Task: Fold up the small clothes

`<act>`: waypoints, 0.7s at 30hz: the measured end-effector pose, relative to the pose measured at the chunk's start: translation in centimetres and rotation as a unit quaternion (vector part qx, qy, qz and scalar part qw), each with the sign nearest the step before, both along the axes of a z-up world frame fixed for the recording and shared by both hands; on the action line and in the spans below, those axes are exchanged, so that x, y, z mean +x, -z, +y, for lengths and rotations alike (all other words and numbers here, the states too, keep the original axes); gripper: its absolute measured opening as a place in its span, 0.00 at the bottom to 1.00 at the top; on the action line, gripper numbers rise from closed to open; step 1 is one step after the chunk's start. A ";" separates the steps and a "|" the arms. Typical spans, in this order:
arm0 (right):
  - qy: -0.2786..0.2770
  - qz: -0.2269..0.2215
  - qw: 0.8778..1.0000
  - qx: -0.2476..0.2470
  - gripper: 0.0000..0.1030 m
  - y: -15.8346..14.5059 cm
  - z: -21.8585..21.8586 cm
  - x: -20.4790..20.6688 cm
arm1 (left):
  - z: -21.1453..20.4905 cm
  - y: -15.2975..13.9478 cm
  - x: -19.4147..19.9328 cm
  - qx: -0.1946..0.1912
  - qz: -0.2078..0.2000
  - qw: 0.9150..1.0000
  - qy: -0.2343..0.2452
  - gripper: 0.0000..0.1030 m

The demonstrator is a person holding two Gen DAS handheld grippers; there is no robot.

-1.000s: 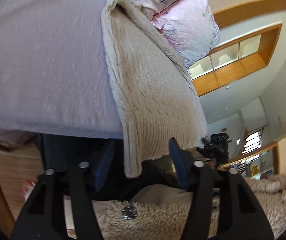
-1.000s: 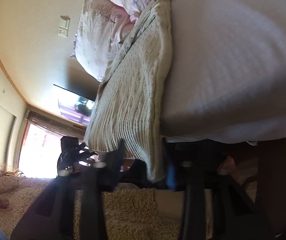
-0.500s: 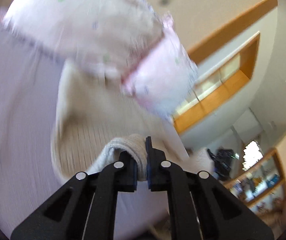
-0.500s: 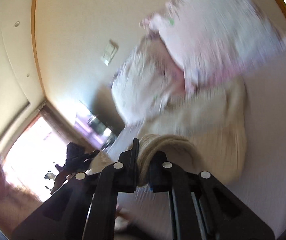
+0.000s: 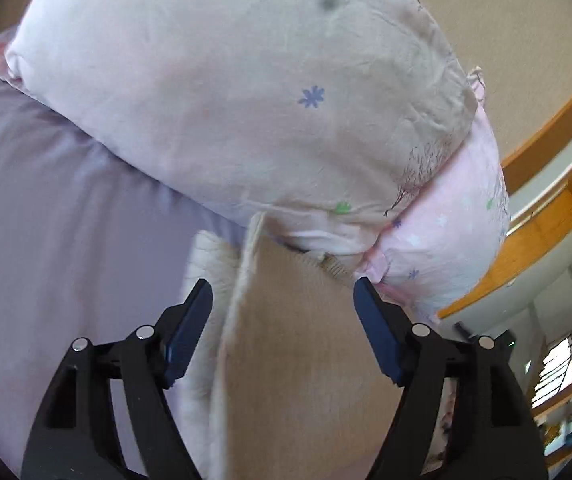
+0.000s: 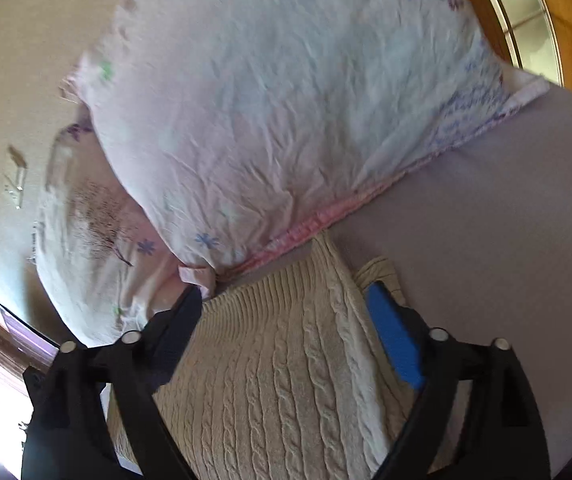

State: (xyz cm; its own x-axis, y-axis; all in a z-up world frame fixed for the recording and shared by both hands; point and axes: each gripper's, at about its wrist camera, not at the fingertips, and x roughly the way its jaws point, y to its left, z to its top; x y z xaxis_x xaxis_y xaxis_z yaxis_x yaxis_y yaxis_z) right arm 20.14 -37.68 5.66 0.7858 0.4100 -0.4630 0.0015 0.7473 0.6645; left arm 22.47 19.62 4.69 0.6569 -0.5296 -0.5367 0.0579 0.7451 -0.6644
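A cream cable-knit sweater (image 6: 286, 360) lies folded over on the lavender bed sheet (image 6: 486, 220), its upper edge just below the pillows. It also shows in the left wrist view (image 5: 298, 352). My left gripper (image 5: 281, 300) is open and holds nothing, its blue pads (image 5: 189, 332) astride the sweater's folded edge. My right gripper (image 6: 286, 304) is open too, with the knit lying between its fingers (image 6: 394, 344).
Two pink-white floral pillows (image 5: 245, 92) lie close ahead of both grippers, also seen in the right wrist view (image 6: 277, 112). The lavender sheet (image 5: 45, 220) spreads to the left. A wooden-trimmed window ledge (image 5: 542, 220) and beige wall stand behind.
Both grippers carried the sweater's lower edge up toward the pillows, folding it over, then opened and let it go. Half a second ago both were shut on the knit.
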 end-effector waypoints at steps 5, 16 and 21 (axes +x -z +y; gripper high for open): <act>-0.029 -0.010 0.999 0.037 0.89 -0.2 -0.1 -1.2 | 0.9 1.7 -0.6 -0.001 0.059 0.998 0.033 0.64; -0.067 -0.022 0.995 0.077 0.89 0.8 -1.0 -4.2 | -0.4 3.6 -1.9 -0.007 0.087 0.995 -0.043 0.48; -0.086 -0.043 0.992 0.079 0.90 0.0 -1.8 -5.4 | -2.1 3.1 -1.8 0.072 0.082 0.994 -0.023 0.69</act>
